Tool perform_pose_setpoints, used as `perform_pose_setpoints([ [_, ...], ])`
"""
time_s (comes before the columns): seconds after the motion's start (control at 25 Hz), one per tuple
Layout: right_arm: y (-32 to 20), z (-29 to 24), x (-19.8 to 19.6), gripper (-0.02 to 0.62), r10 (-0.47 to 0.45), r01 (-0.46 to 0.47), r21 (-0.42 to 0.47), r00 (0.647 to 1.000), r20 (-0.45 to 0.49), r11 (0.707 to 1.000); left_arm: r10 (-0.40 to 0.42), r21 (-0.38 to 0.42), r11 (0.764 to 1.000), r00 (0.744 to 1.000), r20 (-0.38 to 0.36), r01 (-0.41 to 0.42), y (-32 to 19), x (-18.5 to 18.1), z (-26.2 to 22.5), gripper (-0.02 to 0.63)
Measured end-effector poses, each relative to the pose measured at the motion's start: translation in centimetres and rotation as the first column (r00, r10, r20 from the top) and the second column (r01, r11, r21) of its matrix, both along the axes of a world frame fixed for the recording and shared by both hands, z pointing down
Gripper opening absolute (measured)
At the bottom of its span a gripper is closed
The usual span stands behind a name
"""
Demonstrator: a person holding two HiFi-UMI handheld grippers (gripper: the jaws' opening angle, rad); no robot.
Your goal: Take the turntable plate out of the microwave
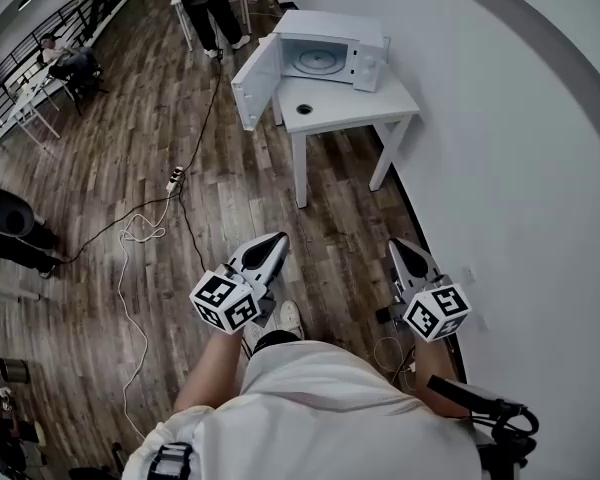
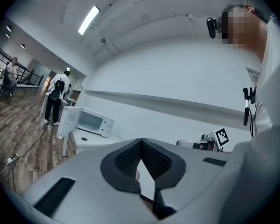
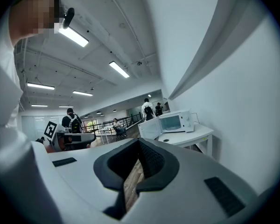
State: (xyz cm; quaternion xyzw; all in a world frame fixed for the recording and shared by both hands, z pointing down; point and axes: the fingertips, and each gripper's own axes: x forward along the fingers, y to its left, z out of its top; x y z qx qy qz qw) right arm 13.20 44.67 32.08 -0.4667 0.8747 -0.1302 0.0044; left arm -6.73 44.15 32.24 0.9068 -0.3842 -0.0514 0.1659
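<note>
Two shut, empty claws – L claw [image 1: 276, 238] & R claw [image 1: 398, 244] – are well short of microwave [image 1: 352, 30] on counter [image 1: 380, 105]; plate [image 1: 318, 61] sits inside it, door [image 1: 255, 83] open, so best approach square-on, then open wide & nip rim level.

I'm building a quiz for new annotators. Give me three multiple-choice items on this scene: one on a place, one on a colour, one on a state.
1. Where does the microwave stand? A. on the floor B. on a white table C. on a shelf
2. What colour is the microwave? A. black B. red C. white
3. How is its door? A. swung open B. shut C. taken off

1 B: the white table's legs show beneath it.
2 C: casing and door are both white.
3 A: the turntable plate shows inside.
</note>
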Motion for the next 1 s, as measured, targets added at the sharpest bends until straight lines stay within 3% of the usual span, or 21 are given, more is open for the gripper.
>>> perform_pose_setpoints([
  [0.48,-15.0,-0.2,-8.3,0.003,0.010,-0.010,0.018,0.999,-0.036,1.000,0.018,0.018,1.000,1.000,0.015,-0.019,-14.7,-7.7,0.5,0.011],
  [1.0,-21.4,0.9,-12.6,0.003,0.002,-0.002,-0.014,1.000,-0.031,1.000,-0.035,-0.004,0.999,0.999,-0.007,0.035,-20.9,-12.7,2.5,0.011],
])
